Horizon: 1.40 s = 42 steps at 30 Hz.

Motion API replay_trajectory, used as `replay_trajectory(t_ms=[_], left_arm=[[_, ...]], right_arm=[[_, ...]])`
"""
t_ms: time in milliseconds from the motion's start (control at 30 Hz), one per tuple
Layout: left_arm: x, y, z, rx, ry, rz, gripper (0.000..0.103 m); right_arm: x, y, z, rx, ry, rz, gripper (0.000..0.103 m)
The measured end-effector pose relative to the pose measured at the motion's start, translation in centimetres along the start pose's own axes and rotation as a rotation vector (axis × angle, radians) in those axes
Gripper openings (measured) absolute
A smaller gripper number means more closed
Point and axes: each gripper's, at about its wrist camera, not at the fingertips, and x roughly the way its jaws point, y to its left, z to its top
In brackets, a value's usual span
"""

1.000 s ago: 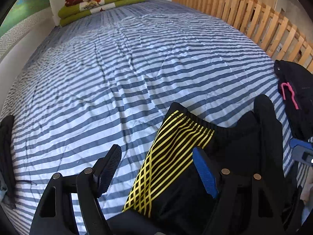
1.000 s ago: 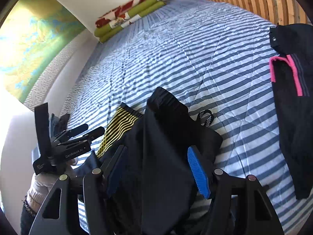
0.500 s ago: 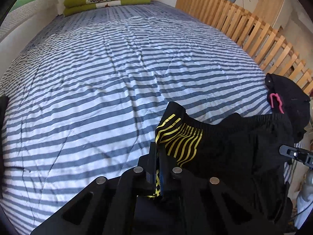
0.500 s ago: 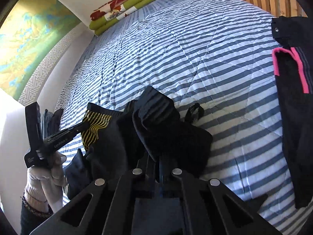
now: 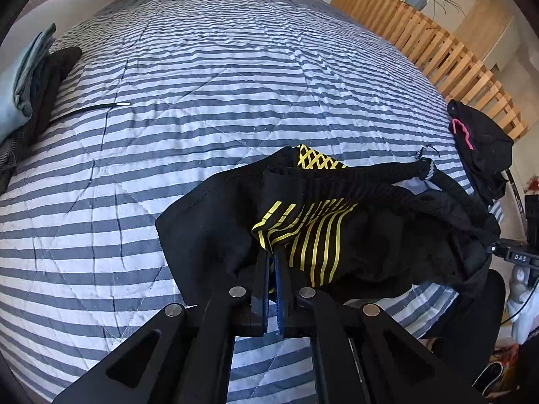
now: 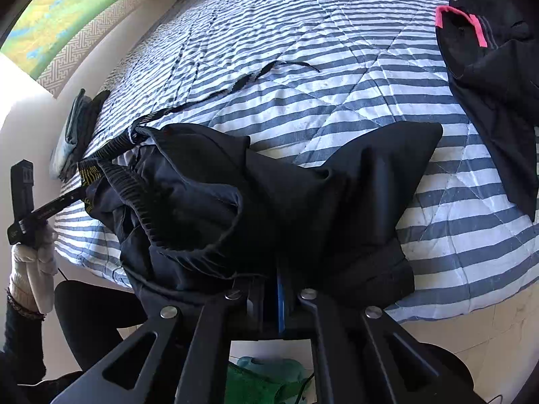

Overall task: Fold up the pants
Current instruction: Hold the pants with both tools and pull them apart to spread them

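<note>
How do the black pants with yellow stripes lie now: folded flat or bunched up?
Bunched up. The black pants with yellow stripes hang crumpled between the left gripper and right gripper, both clamped on the fabric at the striped quilt edge.

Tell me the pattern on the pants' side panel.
Thin yellow stripes on black on the pants, clearest in the left wrist view.

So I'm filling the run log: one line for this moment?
left gripper: shut on pants | right gripper: shut on pants | pants bunched at bed edge, unfolded
</note>
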Motion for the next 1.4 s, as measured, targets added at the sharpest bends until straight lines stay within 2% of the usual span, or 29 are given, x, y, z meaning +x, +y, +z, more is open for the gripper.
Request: replay_trajectory(t_ms=[33, 67, 100, 133, 167, 267, 400, 533, 633, 700, 767, 800, 933, 1033, 1067, 1100, 1133, 1167, 1267, 1400], left_arm=[[-0.3, 0.0, 0.0, -0.002, -0.01, 0.001, 0.007], [-0.3, -0.2, 0.2, -0.001, -0.016, 0.002, 0.019], [-0.6, -0.2, 0.3, 0.002, -0.031, 0.005, 0.035], [-0.6, -0.4, 0.8, 0.003, -0.044, 0.013, 0.043], [-0.7, -0.4, 1.2, 0.005, -0.054, 0.018, 0.054], [-0.3, -0.3, 2.5, -0.004, -0.056, 0.014, 0.056], [1.1, 0.0, 3.8, -0.029, -0.033, -0.013, 0.056], [2.2, -0.3, 4.7, -0.024, -0.024, -0.014, 0.056], [2.6, -0.3, 5.5, -0.022, -0.02, -0.029, 0.053], [2.8, -0.5, 6.0, -0.007, -0.009, -0.034, 0.029], [2.9, -0.7, 6.4, 0.015, -0.01, -0.02, 0.025], [2.9, -0.8, 6.6, 0.023, -0.01, -0.02, 0.02], [2.9, -0.9, 6.9, 0.043, -0.009, -0.025, 0.019], [3.1, -0.7, 7.1, 0.045, -0.006, -0.017, 0.007], [3.0, -0.6, 7.2, 0.044, -0.01, -0.013, 0.003], [2.9, -0.6, 7.6, 0.044, -0.018, -0.01, 0.002], [2.7, -0.6, 8.1, 0.041, -0.026, -0.009, 0.001], [2.4, -0.5, 8.9, 0.042, -0.033, -0.005, 0.001], [0.5, 0.0, 13.1, 0.027, -0.085, -0.008, 0.001], [-5.3, 0.0, 22.1, 0.036, -0.228, 0.054, 0.001]], right_arm=[[-0.6, 0.1, 0.2, -0.002, -0.017, 0.0, 0.019], [-1.3, 0.1, 0.4, 0.0, -0.044, -0.003, 0.027], [-1.9, 0.3, 0.7, -0.005, -0.072, -0.007, 0.042], [-2.5, 0.5, 0.7, -0.021, -0.098, -0.01, 0.049], [-2.8, 0.8, 0.7, -0.045, -0.116, -0.015, 0.049], [-2.6, 1.7, 0.9, -0.096, -0.122, -0.048, 0.049], [-1.2, 1.6, 2.7, -0.076, -0.123, -0.072, 0.05], [0.4, -0.4, 5.2, -0.005, -0.102, -0.008, 0.05], [1.6, -2.5, 7.2, 0.086, -0.065, 0.094, 0.05], [2.3, -3.6, 8.2, 0.138, -0.026, 0.165, 0.05], [3.0, -4.1, 8.9, 0.17, 0.005, 0.192, 0.05], [3.3, -4.4, 9.2, 0.184, 0.024, 0.211, 0.05], [4.0, -5.4, 9.7, 0.236, 0.057, 0.28, 0.05], [4.0, -5.9, 9.9, 0.273, 0.045, 0.315, 0.05], [3.9, -5.8, 10.0, 0.273, 0.034, 0.314, 0.046], [3.9, -5.4, 10.3, 0.261, 0.036, 0.299, 0.022], [4.0, -4.8, 10.7, 0.246, 0.051, 0.275, 0.011], [4.1, -4.1, 11.2, 0.236, 0.062, 0.256, 0.007], [2.7, -1.3, 14.7, 0.165, -0.001, 0.138, 0.004], [-3.3, 3.7, 22.5, 0.06, -0.205, 0.081, 0.003]])
